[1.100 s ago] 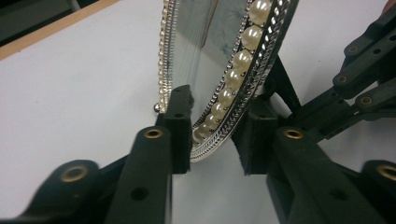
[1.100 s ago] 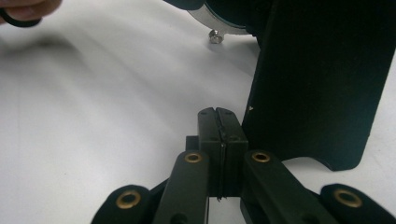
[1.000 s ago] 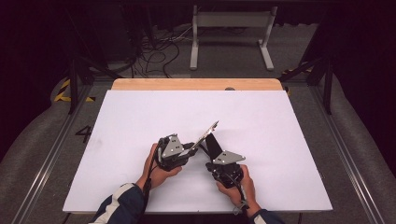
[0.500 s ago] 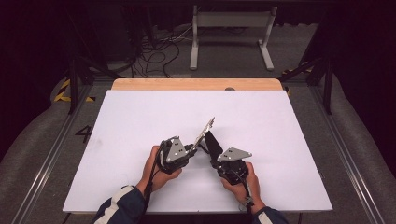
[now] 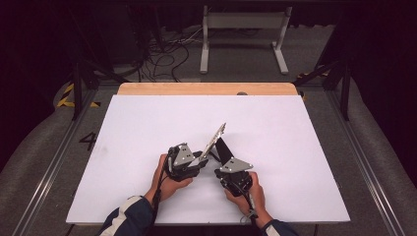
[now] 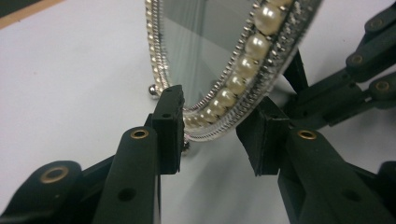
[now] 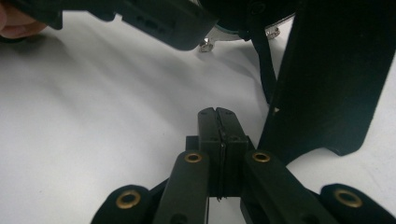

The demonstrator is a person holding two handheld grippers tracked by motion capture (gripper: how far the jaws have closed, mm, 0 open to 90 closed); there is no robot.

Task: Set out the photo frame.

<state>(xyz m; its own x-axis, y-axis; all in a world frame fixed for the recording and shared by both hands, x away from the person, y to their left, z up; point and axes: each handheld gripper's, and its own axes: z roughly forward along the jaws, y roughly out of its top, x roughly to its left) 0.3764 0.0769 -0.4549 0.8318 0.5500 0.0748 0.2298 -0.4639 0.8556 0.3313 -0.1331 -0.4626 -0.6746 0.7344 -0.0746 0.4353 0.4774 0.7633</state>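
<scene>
- A white table [image 5: 147, 128] is seen across the middle of the high view, with a wooden strip along its upper edge.
- A pearl-rimmed picture frame [image 5: 214, 140] is stood tilted on the table at the centre of the high view; in the left gripper view its pearl and silver rim [image 6: 243, 79] fills the upper centre, with glass inside it.
- A black easel stand [image 7: 327, 79] is propped behind the frame, at the right of the right gripper view.
- The left gripper [image 6: 217, 135] is held at the frame's lower edge; its jaws have just been opening, and the rim sits between the pads with a gap on each side, so nothing is clamped.
- The right gripper [image 7: 218, 116] is pressed fully shut on nothing, its tips resting low just beside the stand's foot.
- The step in hand is judged to be setting the frame upright on its stand and letting go.
- For a clean release, the left jaws should be opened evenly and drawn straight back, so that neither pad drags the beaded rim.
- The shut right gripper is best kept beside the stand until the frame is seen to balance; a nudge there could fold the stand and drop the glass.
</scene>
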